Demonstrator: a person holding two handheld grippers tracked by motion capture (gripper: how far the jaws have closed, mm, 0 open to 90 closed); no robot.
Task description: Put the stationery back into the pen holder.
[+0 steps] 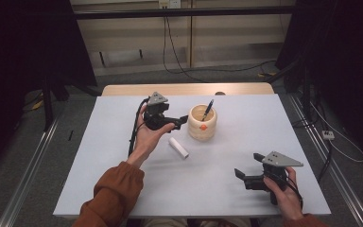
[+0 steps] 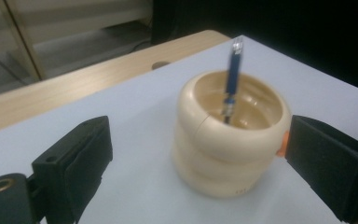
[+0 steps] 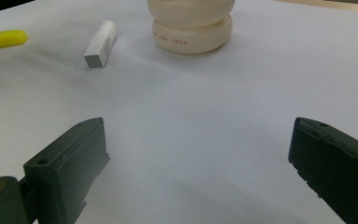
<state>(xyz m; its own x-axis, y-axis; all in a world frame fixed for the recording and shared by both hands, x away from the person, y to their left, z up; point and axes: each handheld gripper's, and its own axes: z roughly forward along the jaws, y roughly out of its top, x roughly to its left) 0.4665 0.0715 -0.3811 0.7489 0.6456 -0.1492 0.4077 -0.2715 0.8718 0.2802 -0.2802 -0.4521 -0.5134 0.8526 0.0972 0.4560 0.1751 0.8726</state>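
Note:
A cream ring-shaped pot (image 1: 202, 124) stands in the middle of the white table, with a small orange mark (image 1: 202, 127) on its side. A blue pen (image 1: 207, 109) leans inside it, tip down. My left gripper (image 1: 182, 119) hovers just left of the pot, its jaws open and empty. In the left gripper view the pot (image 2: 214, 154) and pen (image 2: 233, 70) sit just beyond the spread jaws of the left gripper (image 2: 200, 135). My right gripper (image 1: 248, 165) is held near the front right of the table, open and empty. In the right gripper view the right gripper (image 3: 196, 140) points across bare tabletop toward the pot (image 3: 191, 28).
A white stick-shaped block (image 1: 178, 147) lies in front of the pot, also seen in the right gripper view (image 3: 101, 43). A yellow marker end (image 3: 2, 38) lies at the left. A wooden strip (image 1: 184, 89) runs along the table's far edge. Cables trail on the floor beyond.

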